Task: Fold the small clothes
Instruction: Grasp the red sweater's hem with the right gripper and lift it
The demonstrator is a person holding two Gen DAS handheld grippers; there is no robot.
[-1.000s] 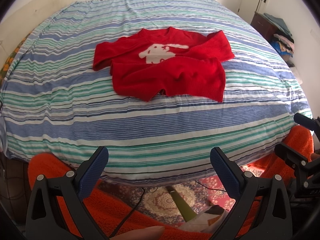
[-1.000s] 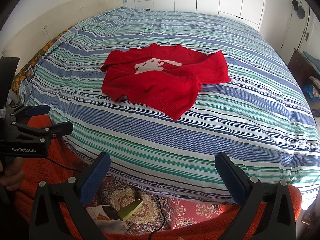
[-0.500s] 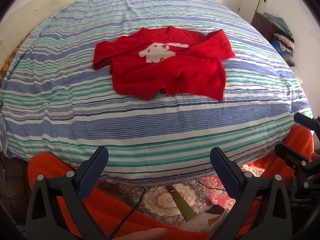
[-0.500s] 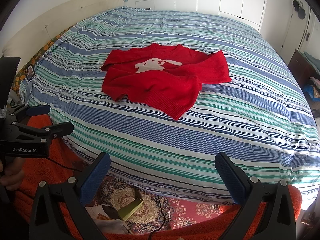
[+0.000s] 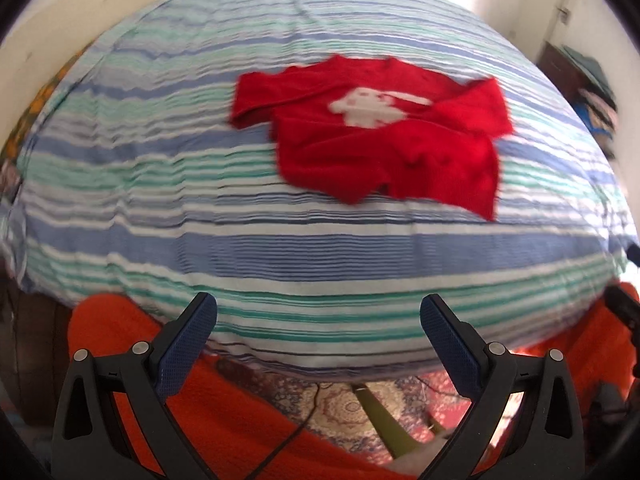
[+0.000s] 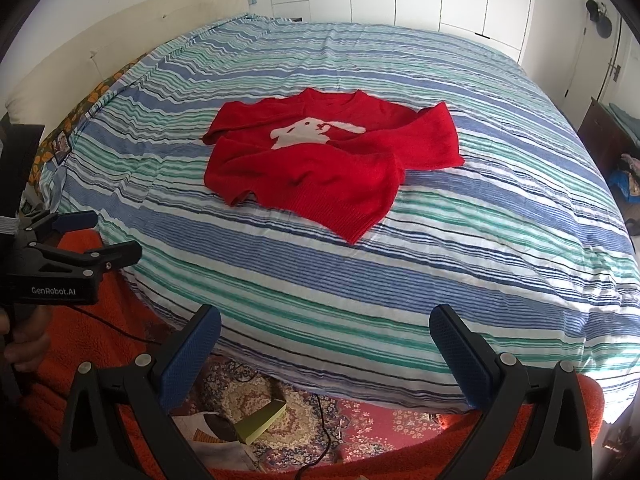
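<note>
A small red sweater (image 6: 320,168) with a white animal motif lies rumpled on the striped bedspread (image 6: 480,240), its sleeves folded loosely over its body. It also shows, blurred, in the left wrist view as the red sweater (image 5: 380,148). My left gripper (image 5: 318,332) is open and empty at the bed's near edge, well short of the sweater. My right gripper (image 6: 325,342) is likewise open and empty at the near edge. The left gripper (image 6: 80,236) also appears from the side at the left of the right wrist view, held by a hand (image 6: 20,344).
An orange blanket (image 6: 100,340) covers the near foreground. Below the bed edge is a patterned rug (image 6: 360,424) with a green box (image 6: 260,420) and a black cable (image 6: 324,432). A headboard (image 6: 100,40) stands at the left, and a dresser with clothes (image 6: 612,128) at the right.
The left wrist view has swung leftwards and is motion-blurred, so the sweater now sits further right in it. The right gripper has barely moved. Both grippers stay open.
</note>
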